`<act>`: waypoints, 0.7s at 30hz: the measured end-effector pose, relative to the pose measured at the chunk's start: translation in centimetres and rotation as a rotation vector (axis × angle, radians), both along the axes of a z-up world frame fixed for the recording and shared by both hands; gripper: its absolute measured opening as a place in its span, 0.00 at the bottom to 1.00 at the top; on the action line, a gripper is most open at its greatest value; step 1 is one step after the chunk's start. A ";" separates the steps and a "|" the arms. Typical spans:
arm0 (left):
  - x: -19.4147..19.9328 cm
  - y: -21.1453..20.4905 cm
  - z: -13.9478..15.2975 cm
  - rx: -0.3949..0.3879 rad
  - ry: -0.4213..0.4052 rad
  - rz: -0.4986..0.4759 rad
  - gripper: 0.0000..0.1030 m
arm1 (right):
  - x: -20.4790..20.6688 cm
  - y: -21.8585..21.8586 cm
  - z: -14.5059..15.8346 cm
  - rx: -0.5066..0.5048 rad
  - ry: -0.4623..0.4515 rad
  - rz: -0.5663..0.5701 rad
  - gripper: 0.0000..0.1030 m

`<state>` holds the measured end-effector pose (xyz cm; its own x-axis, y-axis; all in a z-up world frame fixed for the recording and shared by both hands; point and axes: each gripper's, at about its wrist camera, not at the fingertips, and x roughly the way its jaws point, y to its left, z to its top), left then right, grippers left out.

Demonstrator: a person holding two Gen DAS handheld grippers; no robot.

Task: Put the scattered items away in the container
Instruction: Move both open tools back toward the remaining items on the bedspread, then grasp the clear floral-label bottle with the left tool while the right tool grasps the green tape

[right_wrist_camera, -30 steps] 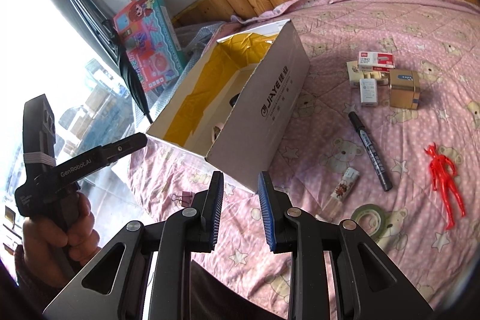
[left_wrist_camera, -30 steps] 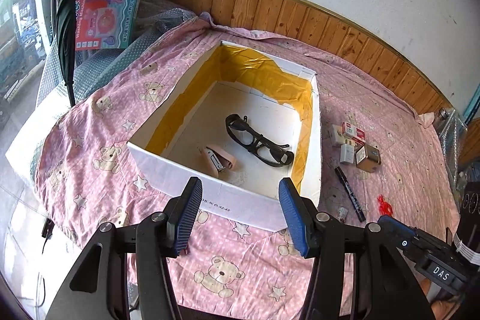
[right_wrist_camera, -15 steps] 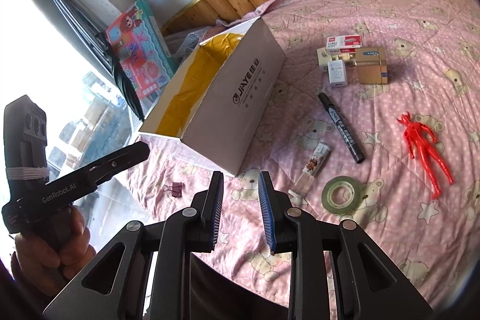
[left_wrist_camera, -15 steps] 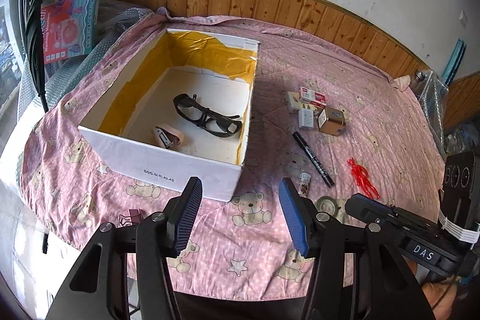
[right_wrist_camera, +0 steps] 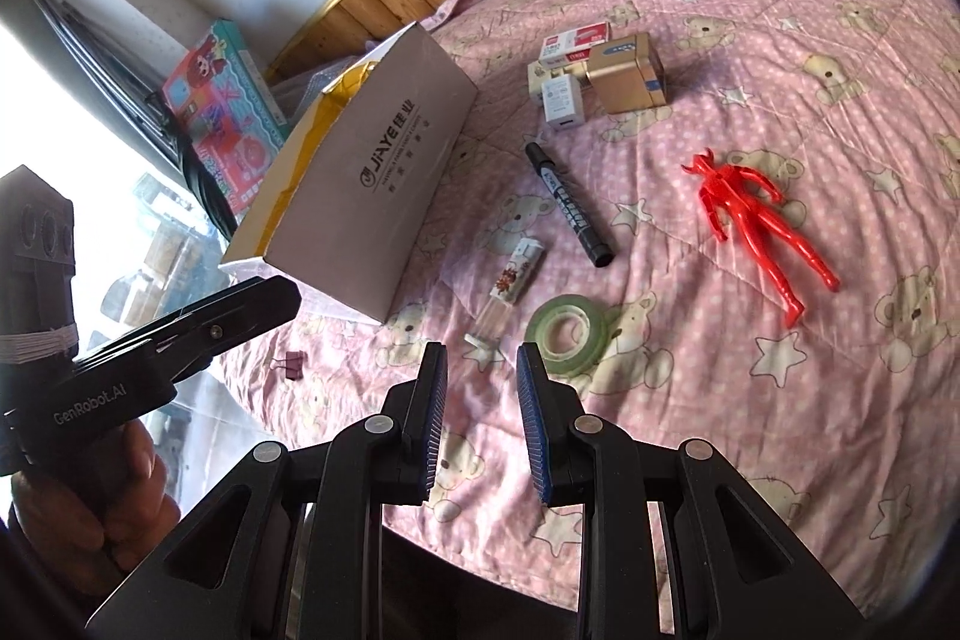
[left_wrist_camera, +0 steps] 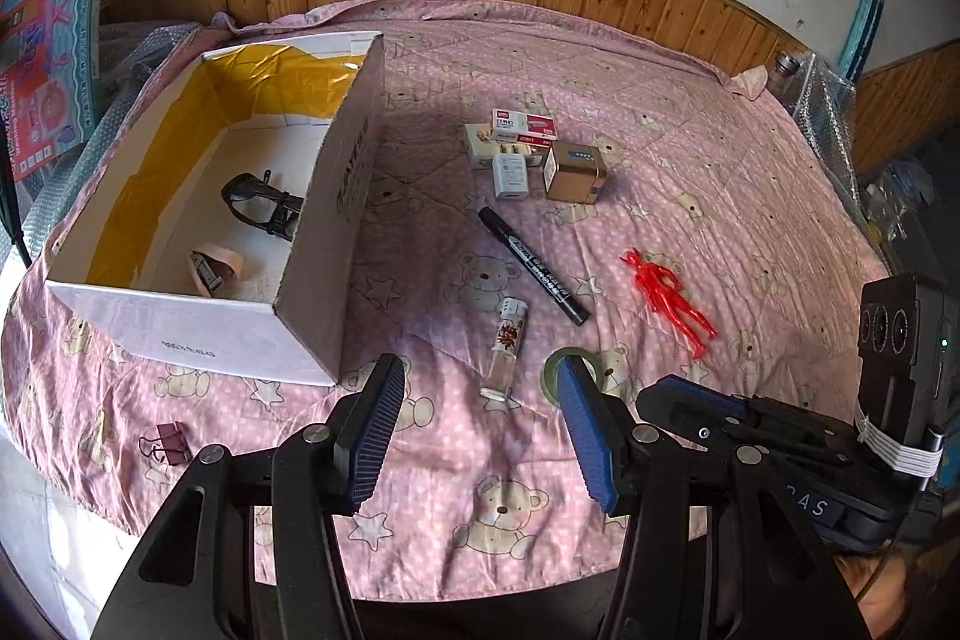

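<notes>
You're between picks: both grippers, left (left_wrist_camera: 477, 421) and right (right_wrist_camera: 483, 415), hang empty, fingers apart. Drop the right onto the tape roll (right_wrist_camera: 567, 331) at its one o'clock, then carry it to the box (right_wrist_camera: 384, 184).

Left gripper (left_wrist_camera: 474, 424) swung rightward off box (left_wrist_camera: 312, 244); right gripper (right_wrist_camera: 480, 406) advanced toward tape roll (right_wrist_camera: 567, 331).

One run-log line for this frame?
left tongs: open, empty | right tongs: open, empty | white cardboard box: holds black glasses | green tape roll: on quilt
</notes>
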<state>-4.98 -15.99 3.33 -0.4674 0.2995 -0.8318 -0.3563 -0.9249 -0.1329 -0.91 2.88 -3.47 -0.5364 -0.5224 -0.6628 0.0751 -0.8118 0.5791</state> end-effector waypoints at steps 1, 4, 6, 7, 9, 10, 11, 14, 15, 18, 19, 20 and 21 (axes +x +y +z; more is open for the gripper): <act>-0.1 0.4 -0.3 -0.002 -0.006 -0.007 0.53 | 0.0 0.2 -0.3 0.000 -0.008 -0.004 0.26; -0.5 1.6 -1.3 -0.011 -0.025 -0.030 0.53 | -0.1 0.9 -1.3 0.000 -0.031 -0.014 0.26; -0.8 2.3 -2.1 -0.018 -0.043 -0.043 0.53 | -0.3 1.3 -1.7 0.001 -0.041 -0.019 0.26; -1.0 2.6 -2.6 -0.022 -0.052 -0.046 0.53 | -0.4 1.4 -1.9 0.002 -0.046 -0.020 0.26; -1.4 3.2 -3.4 -0.028 -0.067 -0.056 0.53 | -0.6 1.6 -2.4 0.009 -0.054 -0.022 0.26; -1.6 3.4 -3.9 -0.032 -0.075 -0.062 0.53 | -0.7 1.7 -2.6 0.012 -0.059 -0.020 0.26; -1.8 3.6 -4.4 -0.037 -0.084 -0.066 0.53 | -0.8 1.7 -2.8 0.016 -0.063 -0.018 0.26; -2.5 3.9 -5.9 -0.047 -0.111 -0.073 0.53 | -1.4 1.4 -3.3 0.036 -0.073 -0.004 0.26; -2.7 4.0 -6.5 -0.051 -0.118 -0.071 0.53 | -1.6 1.3 -3.5 0.045 -0.075 0.005 0.26; -3.3 4.0 -8.1 -0.056 -0.147 -0.067 0.53 | -2.5 0.5 -3.9 0.074 -0.079 0.032 0.26; -3.5 4.0 -8.6 -0.060 -0.154 -0.067 0.53 | -2.8 0.2 -4.1 0.087 -0.079 0.040 0.26; -3.7 3.9 -9.0 -0.064 -0.159 -0.066 0.53 | -3.1 0.0 -4.2 0.102 -0.079 0.045 0.26; -3.9 3.9 -9.4 -0.065 -0.166 -0.065 0.53 | -3.5 -0.2 -4.4 0.117 -0.080 0.050 0.26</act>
<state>-8.86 -12.09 -6.10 -0.3037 0.2678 -0.9143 -0.3941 -0.9090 -0.1354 -4.41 2.65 -7.91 -0.4546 -0.4640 -0.7603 0.0742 -0.8704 0.4868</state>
